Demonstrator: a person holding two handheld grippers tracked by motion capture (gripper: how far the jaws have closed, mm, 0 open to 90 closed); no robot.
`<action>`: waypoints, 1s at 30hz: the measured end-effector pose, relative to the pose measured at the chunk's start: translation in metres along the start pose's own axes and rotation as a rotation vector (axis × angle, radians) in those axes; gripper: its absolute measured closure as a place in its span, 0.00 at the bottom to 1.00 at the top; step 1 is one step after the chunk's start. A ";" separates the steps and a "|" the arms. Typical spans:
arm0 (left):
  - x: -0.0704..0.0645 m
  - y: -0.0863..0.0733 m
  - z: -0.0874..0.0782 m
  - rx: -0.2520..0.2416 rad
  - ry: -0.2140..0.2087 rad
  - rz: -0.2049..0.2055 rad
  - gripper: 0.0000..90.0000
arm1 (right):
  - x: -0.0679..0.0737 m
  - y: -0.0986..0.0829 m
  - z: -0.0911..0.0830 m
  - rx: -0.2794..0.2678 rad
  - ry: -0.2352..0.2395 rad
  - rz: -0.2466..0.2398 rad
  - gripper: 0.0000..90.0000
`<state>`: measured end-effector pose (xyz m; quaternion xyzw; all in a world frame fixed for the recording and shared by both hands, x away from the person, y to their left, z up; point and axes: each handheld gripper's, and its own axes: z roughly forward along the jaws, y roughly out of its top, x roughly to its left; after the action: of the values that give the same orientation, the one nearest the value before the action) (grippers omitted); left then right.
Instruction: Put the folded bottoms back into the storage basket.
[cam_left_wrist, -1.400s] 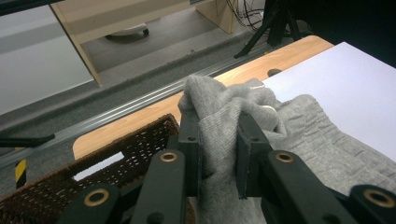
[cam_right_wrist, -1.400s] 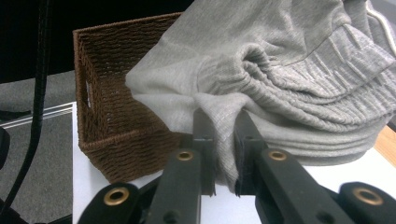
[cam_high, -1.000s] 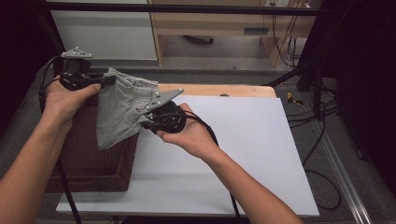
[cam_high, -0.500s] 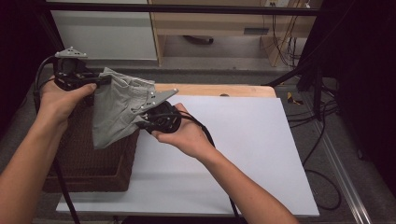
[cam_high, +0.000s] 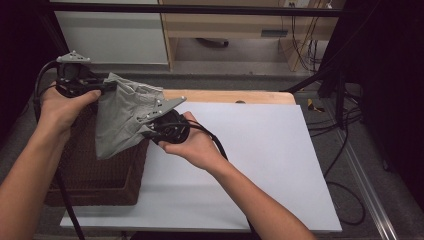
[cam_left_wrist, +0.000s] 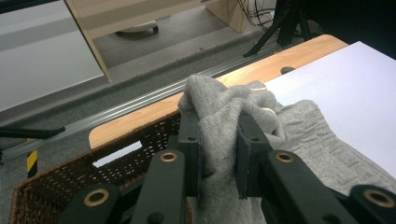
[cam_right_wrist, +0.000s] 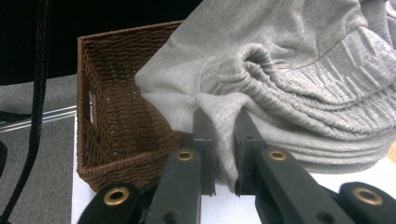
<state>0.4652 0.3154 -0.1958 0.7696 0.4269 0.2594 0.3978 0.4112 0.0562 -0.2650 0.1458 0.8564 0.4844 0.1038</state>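
Two grippers: both clamped on one grey knit garment (cam_high: 122, 117), held up in the air betw. them.
Left gripper (cam_high: 102, 86): in person's left hand (cam_high: 62, 107), raised over the basket; jaws pinched shut on a bunched fold at garment's top corner, cloth squeezed betw. the black fingers (cam_left_wrist: 189, 140).
Right gripper (cam_high: 150, 131): in right hand (cam_high: 195, 145), lower and nearer table centre; jaws closed on a gathered ribbed edge, fabric filling the gap betw. its fingers (cam_right_wrist: 204, 140).
Garment loc.: hanging above the dark brown woven wicker basket (cam_high: 100, 185), lower part draping down in front of basket's right wall; can't tell if the hem touches the rim.
Basket loc.: left end of white rectangular table top (cam_high: 250, 165), partly overhanging its left edge; light wood strip (cam_high: 225, 96) along far side.
Step in hand (judgement): garment looks lifted out of/over the basket, carried by two corners; likely heading toward the bare white surface to the right for spreading or folding.
Next move needs: both hands travelling right together, keeping grips tight and apart so cloth stays stretched; lift enough for the hanging hem to clear basket wall.
Risk: hem snagging on wicker; thin pinch slipping if the hands pull apart too hard.
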 end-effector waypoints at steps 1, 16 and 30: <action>0.000 0.000 0.000 0.001 0.000 0.000 0.84 | 0.000 0.000 0.000 -0.001 0.001 -0.002 0.92; 0.006 -0.004 -0.001 0.002 0.005 -0.009 0.84 | 0.003 -0.001 0.009 -0.024 0.014 -0.004 0.92; 0.018 -0.016 -0.006 0.013 0.021 -0.032 0.84 | 0.008 -0.003 0.024 -0.048 0.012 0.001 0.92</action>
<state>0.4630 0.3383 -0.2050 0.7625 0.4447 0.2582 0.3926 0.4106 0.0771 -0.2801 0.1410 0.8451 0.5056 0.1017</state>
